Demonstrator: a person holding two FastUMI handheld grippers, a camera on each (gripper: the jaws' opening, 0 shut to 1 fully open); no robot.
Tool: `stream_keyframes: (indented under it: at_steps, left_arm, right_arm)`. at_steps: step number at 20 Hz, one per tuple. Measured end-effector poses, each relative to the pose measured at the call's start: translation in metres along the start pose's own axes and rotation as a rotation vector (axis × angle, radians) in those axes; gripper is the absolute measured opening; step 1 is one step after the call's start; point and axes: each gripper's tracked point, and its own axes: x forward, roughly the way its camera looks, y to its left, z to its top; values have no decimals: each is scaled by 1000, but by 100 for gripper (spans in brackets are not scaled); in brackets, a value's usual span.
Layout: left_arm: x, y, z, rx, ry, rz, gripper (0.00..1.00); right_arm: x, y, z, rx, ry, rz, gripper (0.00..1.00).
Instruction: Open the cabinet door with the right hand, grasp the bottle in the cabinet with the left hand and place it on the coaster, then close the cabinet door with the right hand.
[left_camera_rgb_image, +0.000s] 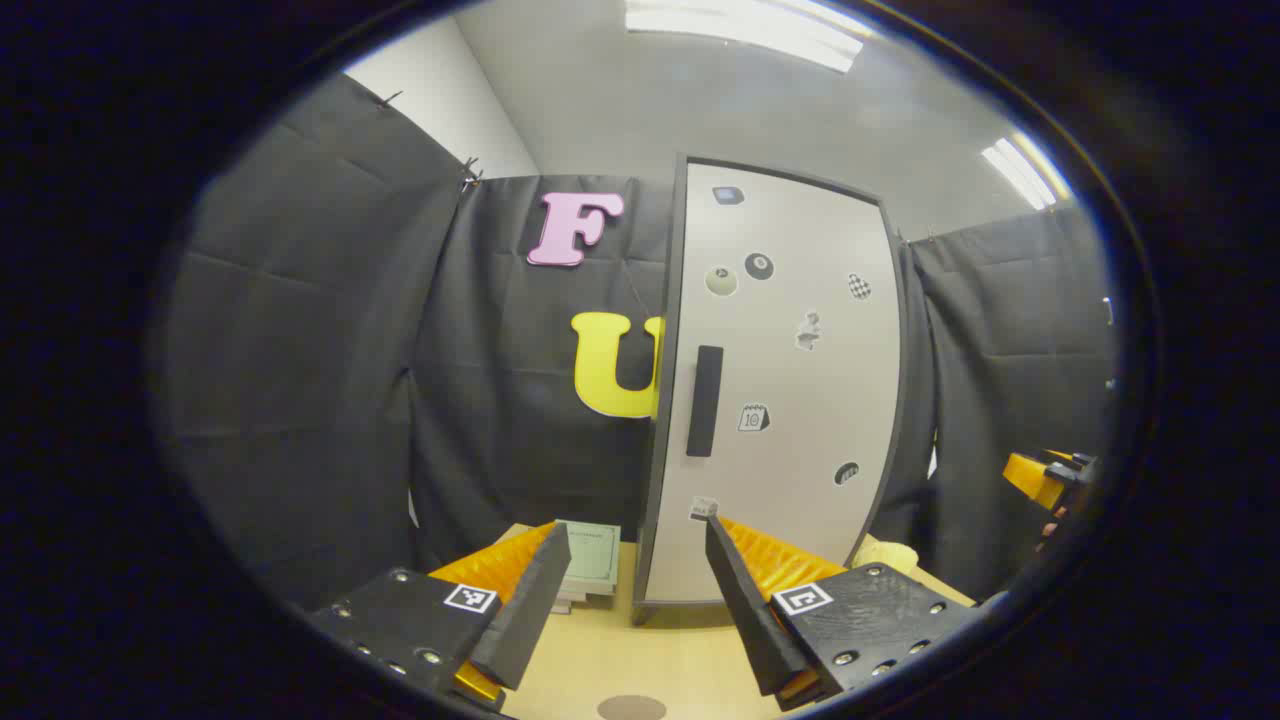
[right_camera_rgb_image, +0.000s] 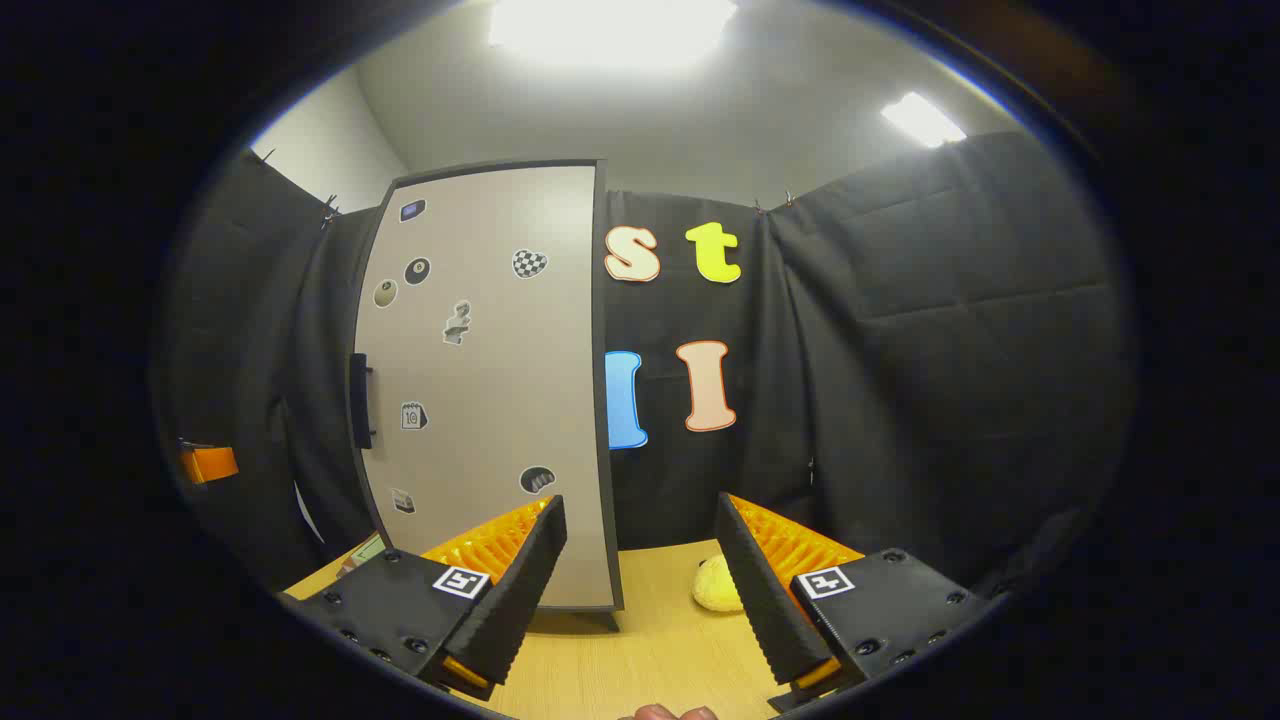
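A tall grey cabinet (left_camera_rgb_image: 790, 400) stands on the wooden table with its door shut; a dark vertical handle (left_camera_rgb_image: 704, 400) sits near the door's left edge. In the right gripper view the same cabinet (right_camera_rgb_image: 480, 400) is at the left, its handle (right_camera_rgb_image: 359, 400) on the far left edge. A round brown coaster (left_camera_rgb_image: 631, 708) lies on the table just below my left gripper (left_camera_rgb_image: 632, 590), which is open and empty, facing the cabinet. My right gripper (right_camera_rgb_image: 640, 570) is also open and empty, off the cabinet's right side; it also appears as an orange part (left_camera_rgb_image: 1040, 478) at the far right.
A small stack of pale green cards or boxes (left_camera_rgb_image: 590, 560) lies left of the cabinet. A yellow soft object (right_camera_rgb_image: 718, 585) rests on the table (right_camera_rgb_image: 650, 650) to the cabinet's right. Black cloth walls close in behind and on both sides.
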Motion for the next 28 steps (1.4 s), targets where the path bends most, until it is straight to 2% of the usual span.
stream_keyframes:
  at_steps: [1,2,7,9,14,18,19,20,22,23,24,27,28]
  left_arm:
    - [-1,2,-2,1,1,-1,84]
    - [-2,4,-3,4,2,-1,82]
    - [0,8,-14,-11,13,-12,82]
    - [0,10,-14,0,9,-14,85]
    - [2,3,-19,20,7,-46,84]
    - [2,-7,-28,31,7,-71,84]
    - [3,-10,-33,36,12,-75,88]
    - [2,-9,-38,49,15,-71,84]
    - [1,-9,-45,82,25,-72,82]
    - [2,-9,-48,89,29,-73,82]
    - [3,-9,-51,86,33,-78,84]
    - [0,-5,-64,73,60,-81,82]
    - [-3,-3,-70,76,65,-72,84]
  right_arm:
    - [-2,1,-1,0,-2,-2,96]
    - [-2,3,-1,-1,-4,-3,96]
    - [6,14,-13,-12,27,-3,99]
    - [9,21,-18,3,50,7,96]
    - [11,28,-22,21,70,8,94]
    - [12,33,-18,0,77,19,96]
    - [13,35,-17,-2,76,25,96]
    - [16,39,-14,-2,69,35,94]
    - [22,49,-5,7,49,61,96]
    - [25,53,0,10,40,67,94]
    - [29,59,5,13,29,77,94]
    - [43,80,12,9,38,96,96]
    - [47,89,15,9,41,107,94]
